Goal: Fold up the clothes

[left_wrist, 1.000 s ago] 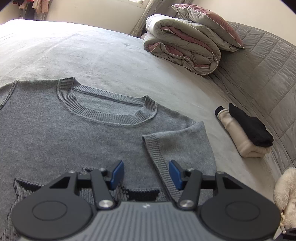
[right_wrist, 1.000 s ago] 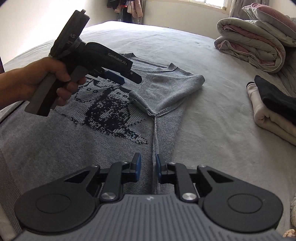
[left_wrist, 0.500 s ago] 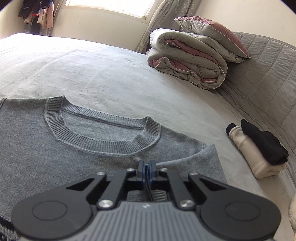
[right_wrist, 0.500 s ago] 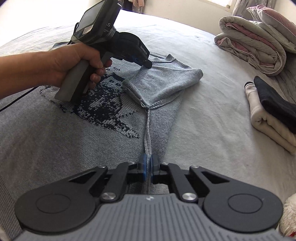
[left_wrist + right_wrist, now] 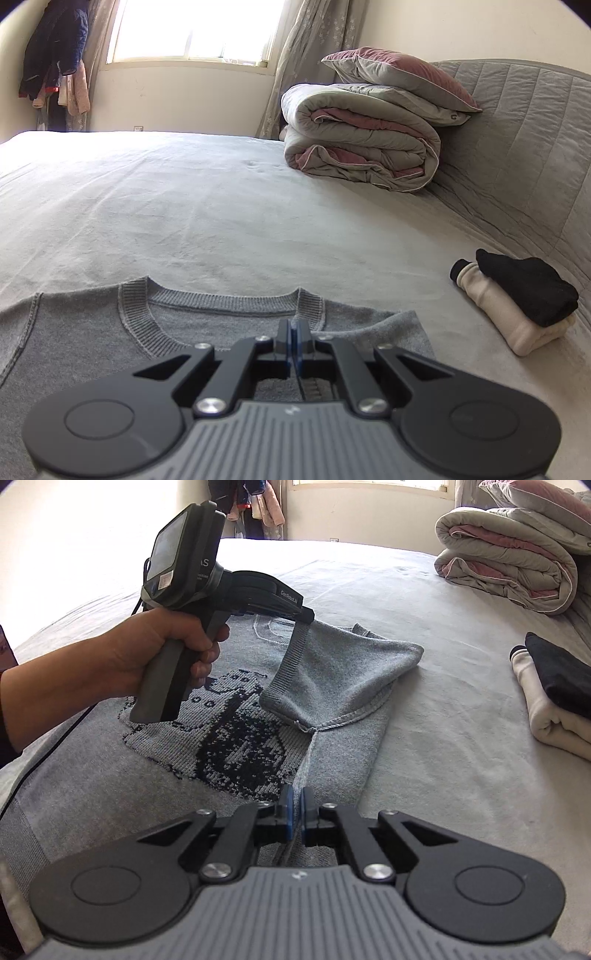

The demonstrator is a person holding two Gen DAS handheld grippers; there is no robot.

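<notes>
Presently, the grey sweater [image 5: 110,797] lies flat on the bed [image 5: 443,775]. Left tool [image 5: 309,617] clamps the lifted sleeve cuff [image 5: 291,653] (at 12 o'clock); right tool [image 5: 294,814] pinches the side seam.

The grey bed [image 5: 229,206] carried a grey sweater [image 5: 92,794]; beyond it lay a rolled duvet [image 5: 362,147], to its right folded clothes [image 5: 517,310].
</notes>
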